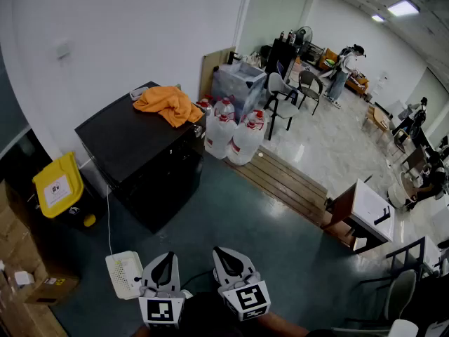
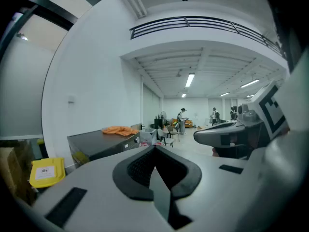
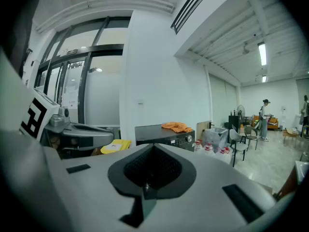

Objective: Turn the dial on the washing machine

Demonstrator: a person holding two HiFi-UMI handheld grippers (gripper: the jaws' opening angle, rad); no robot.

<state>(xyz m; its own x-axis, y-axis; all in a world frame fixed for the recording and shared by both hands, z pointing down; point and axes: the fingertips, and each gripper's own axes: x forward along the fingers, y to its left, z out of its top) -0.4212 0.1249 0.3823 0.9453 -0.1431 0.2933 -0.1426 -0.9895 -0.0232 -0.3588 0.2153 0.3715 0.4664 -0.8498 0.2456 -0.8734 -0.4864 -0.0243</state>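
Boxy black washing machine [image 1: 130,144], crumpled orange cloth [image 1: 167,104]

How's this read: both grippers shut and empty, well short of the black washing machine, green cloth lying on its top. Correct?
One slip: the cloth on top of the washing machine is orange, not green, as the head view shows. The rest holds: the left gripper and right gripper are shut, empty, and well short of the machine.
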